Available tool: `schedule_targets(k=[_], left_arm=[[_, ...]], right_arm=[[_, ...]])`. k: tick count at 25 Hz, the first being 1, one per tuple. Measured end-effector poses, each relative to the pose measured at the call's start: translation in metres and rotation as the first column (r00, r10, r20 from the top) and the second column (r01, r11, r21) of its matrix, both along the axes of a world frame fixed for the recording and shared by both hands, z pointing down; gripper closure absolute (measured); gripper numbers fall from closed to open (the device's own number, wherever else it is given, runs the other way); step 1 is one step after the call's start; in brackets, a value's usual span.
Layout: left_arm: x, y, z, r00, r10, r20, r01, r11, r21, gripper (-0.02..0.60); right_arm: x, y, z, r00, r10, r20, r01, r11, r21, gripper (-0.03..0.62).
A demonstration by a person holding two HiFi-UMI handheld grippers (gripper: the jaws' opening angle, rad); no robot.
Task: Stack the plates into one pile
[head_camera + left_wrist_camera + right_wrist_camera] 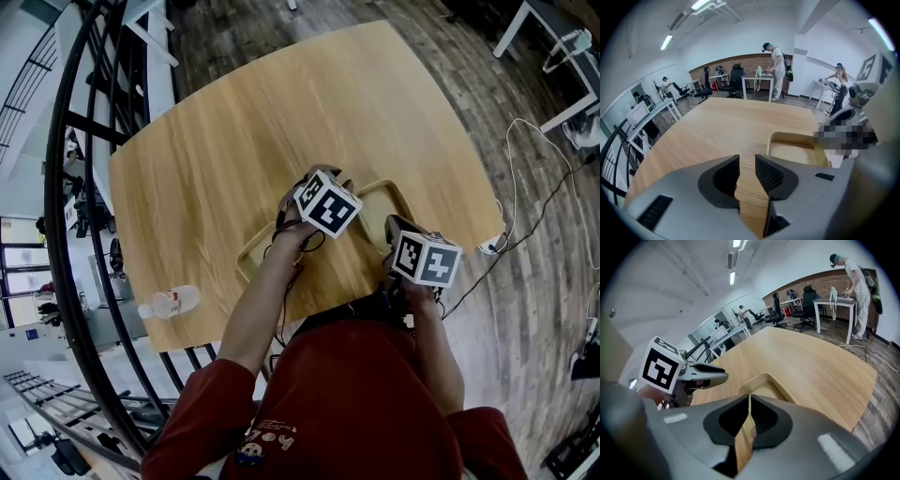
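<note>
Pale wooden table (234, 141) is filling the middle of the head view, with dark plank flooring (525, 309) wrapping round it and a black railing (66, 187) curving down the left edge. A clear bottle (171, 302) is lying at lower left, just off the table's edge, and a white cable (534, 169) is trailing across the floor at the right.

And there's the wooden plate (248, 248), sitting on the table near its lower edge, right under both tools. Whether it's one plate or several nested together, I can't tell from here.

The left hand-held gripper (746, 161) is hanging above the middle of the plate, pointing down, jaws spread and nothing between them. Only bare table grain is showing through the gap, and the plate's rim is lying just to the right of the jaws in its own view.

The right hand-held gripper (749, 401) is hovering at the plate's lower-right end, jaws barely parted. A thin slit is showing between the pads and nothing is being pinched. The plate's corner is peeking just beyond its tips.

Red sleeves (216, 403) are filling the bottom of the frame. Far behind, a person (776, 70) is standing at a desk before a brick wall (750, 63).
</note>
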State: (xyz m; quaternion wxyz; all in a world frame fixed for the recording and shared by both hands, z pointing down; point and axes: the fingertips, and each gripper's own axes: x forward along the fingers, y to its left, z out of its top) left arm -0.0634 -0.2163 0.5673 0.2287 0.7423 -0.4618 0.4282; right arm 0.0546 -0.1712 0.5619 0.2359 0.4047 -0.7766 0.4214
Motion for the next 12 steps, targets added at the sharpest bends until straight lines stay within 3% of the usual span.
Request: schedule_targets(k=[6, 12], left_arm=[[-0.048, 0.019, -0.02, 0.986, -0.167, -0.002, 0.167, 0.984, 0.063, 0.472], [-0.098, 0.065, -0.04, 0.934, -0.355, -0.043, 0.357, 0.93, 0.092, 0.472]], right_arm=[[-0.039, 0.0, -0.011, 0.993, -0.119, 0.021, 0.119, 0.993, 0.029, 0.568], [-0.092, 0.016, -0.019, 0.962, -0.271, 0.039, 0.269, 0.962, 0.05, 0.562]])
